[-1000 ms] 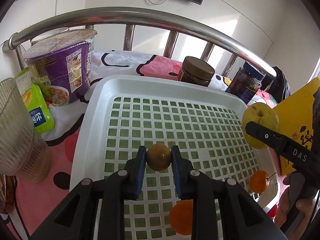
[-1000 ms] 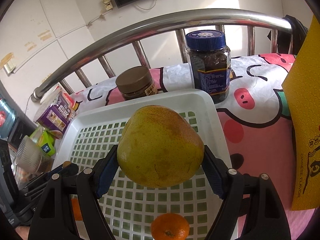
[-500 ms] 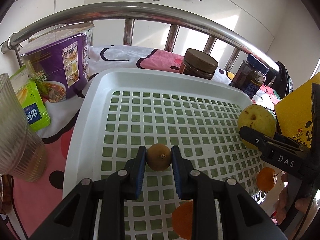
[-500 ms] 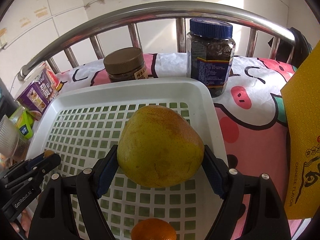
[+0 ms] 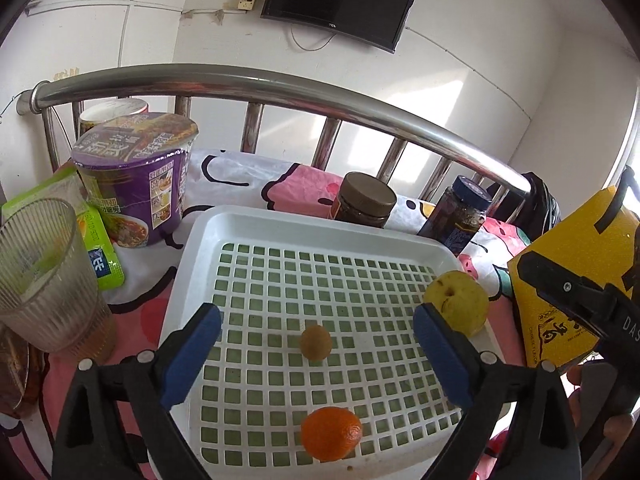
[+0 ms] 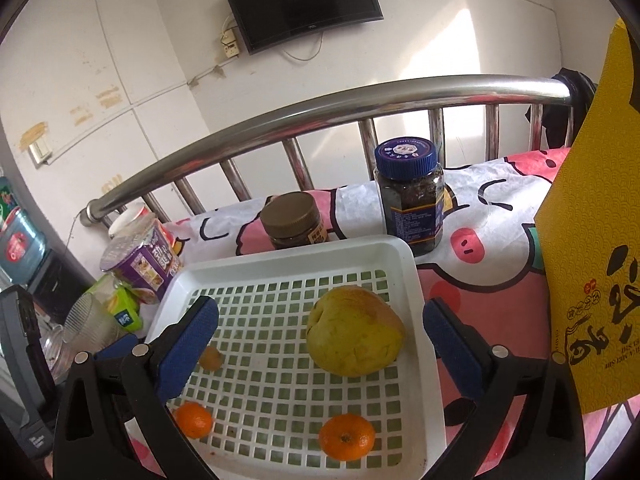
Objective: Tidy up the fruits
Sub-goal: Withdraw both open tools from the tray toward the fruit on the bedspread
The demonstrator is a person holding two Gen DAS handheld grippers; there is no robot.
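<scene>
Both grippers' jaws have just been opened wide, nothing held. The pear [image 6: 354, 330], released at three o'clock by the tray [image 6: 404, 248] rim, could be rolled out if nudged.

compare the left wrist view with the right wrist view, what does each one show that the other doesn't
Only the left wrist view shows the right gripper's black body from the side. Only the right wrist view shows a second orange at the tray's near left, a blue water jug at the far left, and the pear's full side. Both share the white tray, small brown fruit, one orange, the pear, two jars, purple noodle cup, glass, yellow box and TV.
</scene>
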